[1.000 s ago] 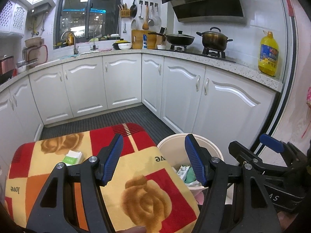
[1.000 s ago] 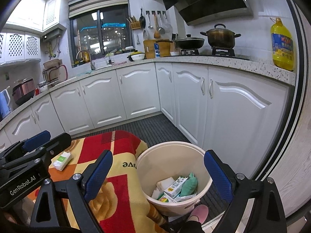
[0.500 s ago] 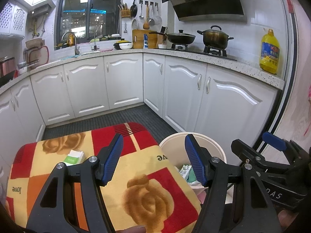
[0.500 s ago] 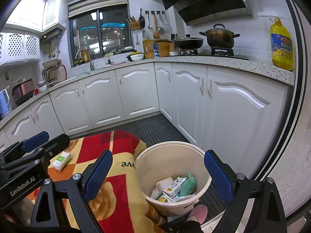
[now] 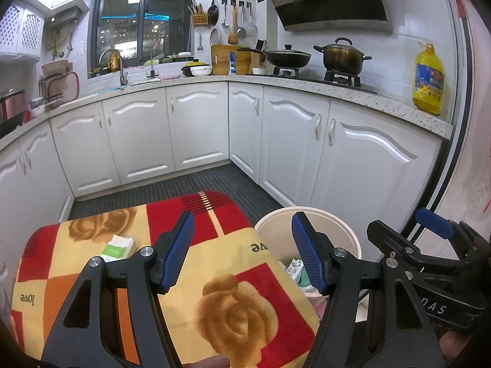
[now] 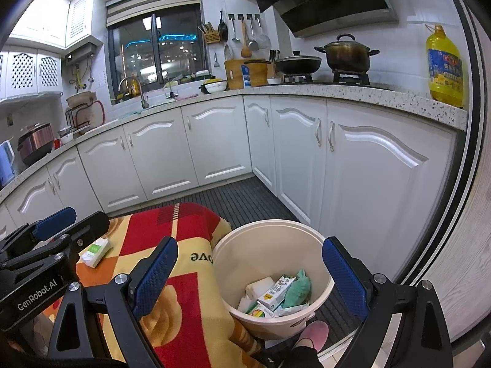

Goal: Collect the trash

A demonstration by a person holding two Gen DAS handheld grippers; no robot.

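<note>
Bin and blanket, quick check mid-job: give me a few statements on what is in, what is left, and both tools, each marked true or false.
1. The bin already holds trash, including a milk carton. True.
2. A small white and green packet lies on the blanket. True.
3. The left tool is clamped on that packet. False: its jaws are open and empty, and the packet lies apart from them.
4. The right tool carries a piece of trash. False: its jaws are open with nothing between them.
5. The bin stands on the counter. False: it stands on the floor beside the blanket.
</note>
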